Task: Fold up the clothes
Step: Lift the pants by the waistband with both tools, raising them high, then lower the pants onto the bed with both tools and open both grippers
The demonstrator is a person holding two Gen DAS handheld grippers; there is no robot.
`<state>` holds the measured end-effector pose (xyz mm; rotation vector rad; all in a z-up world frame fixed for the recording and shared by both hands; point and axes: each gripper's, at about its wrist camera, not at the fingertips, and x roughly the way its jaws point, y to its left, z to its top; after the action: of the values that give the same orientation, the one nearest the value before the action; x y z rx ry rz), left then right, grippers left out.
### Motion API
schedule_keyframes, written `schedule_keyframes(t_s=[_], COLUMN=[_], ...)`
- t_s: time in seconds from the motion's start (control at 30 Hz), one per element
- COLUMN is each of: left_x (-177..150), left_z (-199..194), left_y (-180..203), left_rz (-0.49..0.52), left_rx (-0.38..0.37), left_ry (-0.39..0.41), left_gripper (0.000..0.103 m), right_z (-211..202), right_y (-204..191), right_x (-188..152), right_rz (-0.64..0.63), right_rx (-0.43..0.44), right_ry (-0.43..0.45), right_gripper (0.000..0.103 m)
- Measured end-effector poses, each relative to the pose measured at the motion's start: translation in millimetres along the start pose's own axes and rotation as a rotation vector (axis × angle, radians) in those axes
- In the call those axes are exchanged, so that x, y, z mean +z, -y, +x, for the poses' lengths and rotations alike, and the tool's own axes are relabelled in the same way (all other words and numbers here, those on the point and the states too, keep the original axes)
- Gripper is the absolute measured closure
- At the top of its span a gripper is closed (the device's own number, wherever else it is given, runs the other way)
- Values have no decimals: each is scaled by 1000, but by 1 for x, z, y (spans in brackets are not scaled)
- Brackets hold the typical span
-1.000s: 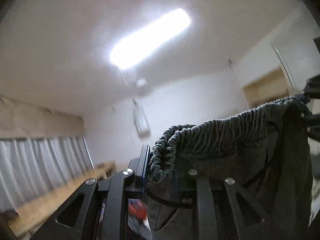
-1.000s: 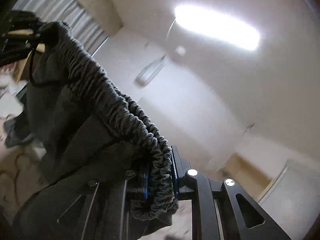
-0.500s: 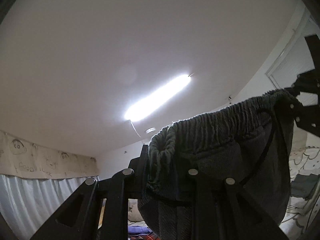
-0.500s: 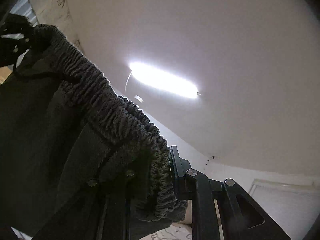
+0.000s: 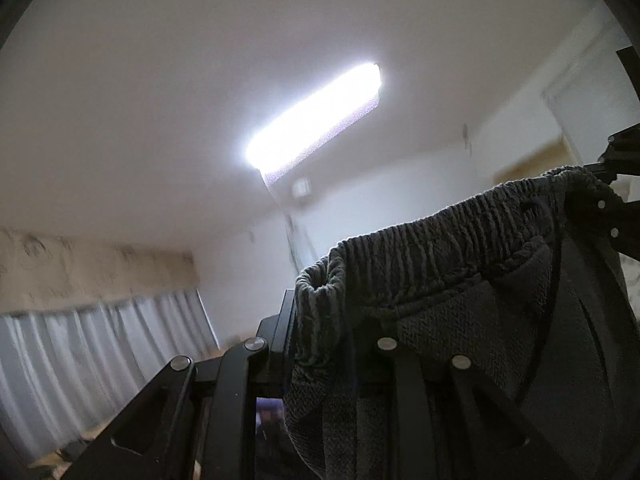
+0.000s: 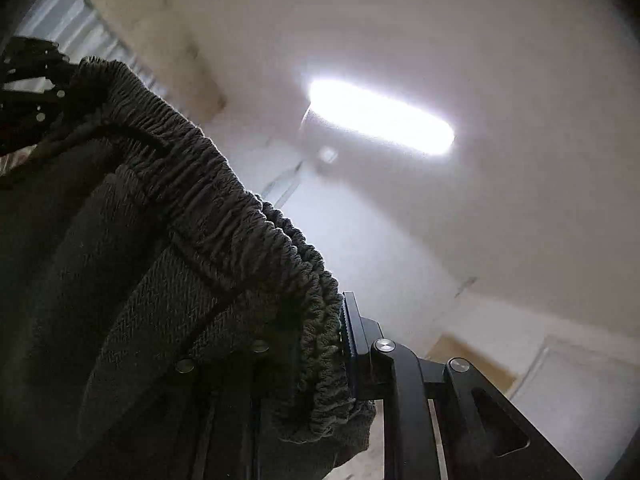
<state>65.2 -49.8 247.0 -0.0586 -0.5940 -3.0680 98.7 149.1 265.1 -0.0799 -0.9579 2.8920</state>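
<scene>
The left claw [image 5: 320, 344] is clenched on one end of the ribbed elastic waistband [image 5: 448, 248] of a dark grey knit garment [image 6: 120, 280]. The right claw [image 6: 320, 344] is clenched on the other end. The waistband stretches between them, held up in the air, fabric hanging below. Beyond are a long ceiling light [image 5: 316, 114] and white curtains [image 5: 92, 364].

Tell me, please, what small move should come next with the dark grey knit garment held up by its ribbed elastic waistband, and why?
Probably lower both hands together toward a flat surface. The left gripper and right gripper each pinch one end of the dark grey knit garment's ribbed waistband, which spans between them while the rest of the garment hangs below. It looks ready to lay out for folding.
</scene>
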Motion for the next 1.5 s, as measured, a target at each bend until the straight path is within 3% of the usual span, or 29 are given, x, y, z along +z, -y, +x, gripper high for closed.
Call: schedule_keyframes(t_s=[0.1, 0.23, 0.33, 0.43, 0.5, 0.6, 0.73, 0.83, 1.0, 1.03, 1.07, 1.1, 1.13, 1.17, 1.23, 1.4, 1.5], left_x=[-59, -158, -225, -270, -283, -297, -313, -336, -383, -385, -388, -388, -387, -386, -382, -361, -354], left_z=[84, 204, 265, 316, 350, 392, 447, 479, 496, 496, 495, 496, 497, 498, 495, 467, 431], left_y=[22, 64, 100, 135, 142, 186, 202, 213, 233, 234, 234, 230, 224, 219, 203, 149, 124], left_rz=[4, -83, -134, -145, -160, -165, -117, -97, -24, -17, -10, -19, -32, -45, -71, -130, -126], left_rx=[-27, -69, -94, -112, -130, -160, -171, -182, -199, -198, -197, -195, -194, -192, -186, -164, -199], left_ry=[-164, -407, -550, -628, -668, -701, -722, -787, -873, -870, -868, -875, -885, -895, -903, -877, -875], left_gripper=[82, 82, 82, 82, 82, 82, 82, 82, 77, 73, 73, 65, 55, 50, 41, 40, 40], right_z=[87, 198, 272, 329, 370, 419, 485, 527, 556, 556, 557, 556, 555, 555, 554, 527, 508], right_y=[-40, -100, -149, -188, -202, -214, -241, -261, -290, -295, -300, -302, -302, -299, -285, -203, -162], right_x=[-37, -94, -142, -189, -211, -241, -267, -283, -322, -328, -333, -335, -336, -337, -341, -343, -360], right_rz=[33, 107, 140, 138, 168, 198, 198, 207, 197, 184, 164, 136, 115, 112, 179, 511, 640], right_rx=[86, 214, 288, 305, 318, 325, 310, 338, 416, 415, 396, 351, 315, 296, 316, 384, 407], right_ry=[-148, -352, -506, -605, -663, -731, -791, -861, -982, -993, -998, -991, -980, -977, -1000, -935, -929], right_gripper=[85, 85, 85, 85, 85, 85, 85, 85, 84, 78, 60, 49, 29, 23, 23, 23, 23])
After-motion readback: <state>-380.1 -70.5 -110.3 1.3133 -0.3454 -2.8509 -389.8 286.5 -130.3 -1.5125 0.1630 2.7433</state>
